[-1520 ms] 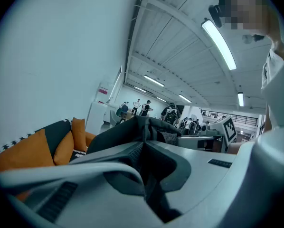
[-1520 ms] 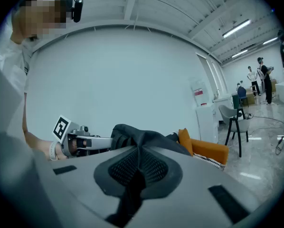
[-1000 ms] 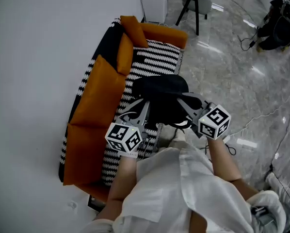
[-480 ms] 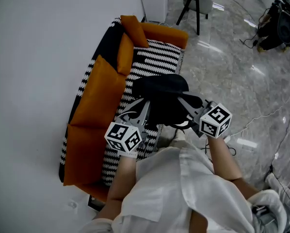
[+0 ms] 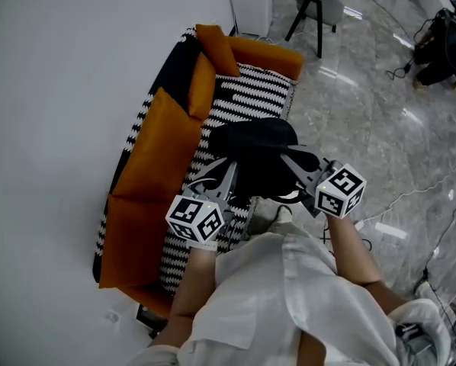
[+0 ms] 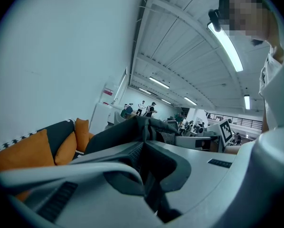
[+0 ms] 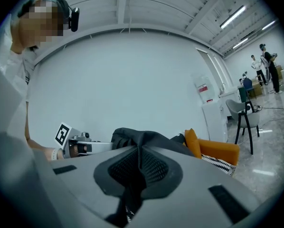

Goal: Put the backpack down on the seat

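Observation:
A black backpack [image 5: 257, 152] hangs over the front edge of the sofa seat [image 5: 247, 94], which has a black-and-white zigzag cover. My left gripper [image 5: 229, 168] is shut on the pack's left side. My right gripper [image 5: 289, 158] is shut on its right side. In the left gripper view, black fabric [image 6: 125, 133] is pinched where the left gripper [image 6: 143, 148] closes. In the right gripper view, the right gripper [image 7: 139, 156] clamps a fold of the backpack [image 7: 142, 137]. Whether the pack's bottom touches the seat is hidden.
Orange cushions [image 5: 155, 139] line the sofa back against the white wall. A grey chair [image 5: 313, 4] stands behind the sofa's far end. Cables [image 5: 419, 185] and a dark bag [image 5: 445, 40] lie on the marble floor to the right. People stand far off in the hall [image 6: 144, 109].
The head view has drifted a little, so the sofa sits slightly further right in it. Both grippers and the backpack keep their places.

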